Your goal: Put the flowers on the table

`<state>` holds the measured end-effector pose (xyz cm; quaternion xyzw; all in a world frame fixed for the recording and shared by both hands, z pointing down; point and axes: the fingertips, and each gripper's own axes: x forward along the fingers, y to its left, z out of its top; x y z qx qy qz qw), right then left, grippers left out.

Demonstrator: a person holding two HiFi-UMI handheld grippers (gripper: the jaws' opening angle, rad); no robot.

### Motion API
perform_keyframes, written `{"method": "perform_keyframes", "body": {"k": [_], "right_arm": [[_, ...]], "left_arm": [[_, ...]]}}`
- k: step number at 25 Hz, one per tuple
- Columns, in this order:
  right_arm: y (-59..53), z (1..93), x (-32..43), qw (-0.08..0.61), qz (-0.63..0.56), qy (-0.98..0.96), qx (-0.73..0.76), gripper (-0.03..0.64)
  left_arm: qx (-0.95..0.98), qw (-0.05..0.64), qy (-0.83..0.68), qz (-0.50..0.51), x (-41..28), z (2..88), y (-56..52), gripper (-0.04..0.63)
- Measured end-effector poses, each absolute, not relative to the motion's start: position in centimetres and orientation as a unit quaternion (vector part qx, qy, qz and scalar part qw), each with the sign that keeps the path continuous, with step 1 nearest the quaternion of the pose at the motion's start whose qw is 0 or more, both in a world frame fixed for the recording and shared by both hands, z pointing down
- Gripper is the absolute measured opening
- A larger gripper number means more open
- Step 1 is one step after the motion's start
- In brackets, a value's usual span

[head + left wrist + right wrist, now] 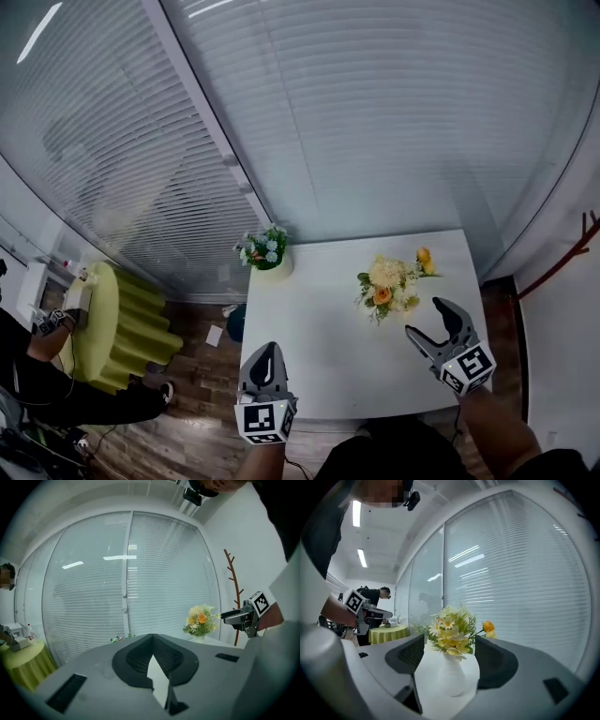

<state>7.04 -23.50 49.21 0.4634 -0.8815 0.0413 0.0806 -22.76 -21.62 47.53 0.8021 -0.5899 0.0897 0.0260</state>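
Note:
A bunch of yellow and orange flowers point(387, 284) stands upright in a white vase point(447, 674) on the white table point(319, 356), towards its right side. My right gripper point(425, 317) is just in front of it and to the right, open, and nothing touches its pads. In the right gripper view the vase sits ahead, framed by the two wide jaws of the right gripper point(449, 641). My left gripper point(265, 350) hovers over the table's front left, shut and empty. In the left gripper view, the flowers point(201, 619) and the right gripper point(241, 616) show beyond the left gripper point(151, 638).
A small pot of blue and white flowers point(266, 250) stands at the table's far left corner. Closed window blinds point(375, 122) run behind the table. A yellow-green round table point(117, 323) and a seated person point(37, 380) are at the left. A brown coat stand point(567, 258) is at the right.

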Motion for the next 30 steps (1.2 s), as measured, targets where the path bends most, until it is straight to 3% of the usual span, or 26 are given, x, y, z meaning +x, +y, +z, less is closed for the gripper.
{"method": "perform_keyframes", "body": {"k": [4,5,8,11,30], "right_arm": [[-21.4,47.6,8.6,0.067,0.065,-0.871,0.482,0.342],[-21.2,47.1,8.9,0.061,0.065,-0.868,0.488,0.302],[-20.6,45.8,9.5,0.054,0.053,-0.866,0.494,0.079],[-20.2,44.7,10.1,0.059,0.042,-0.869,0.49,0.032],[-22.5,40.8,12.2,0.051,0.018,-0.866,0.498,0.02]], "left_arm": [[0.801,0.026,-0.592,0.085,-22.4,46.5,-19.5,-0.005],[0.801,0.026,-0.592,0.084,-22.4,46.3,-19.4,-0.005],[0.8,0.021,-0.594,0.079,-22.2,45.7,-19.1,-0.005],[0.803,0.013,-0.591,0.074,-21.8,44.9,-18.7,-0.005],[0.803,-0.006,-0.592,0.063,-21.3,41.8,-22.1,-0.005]]}}
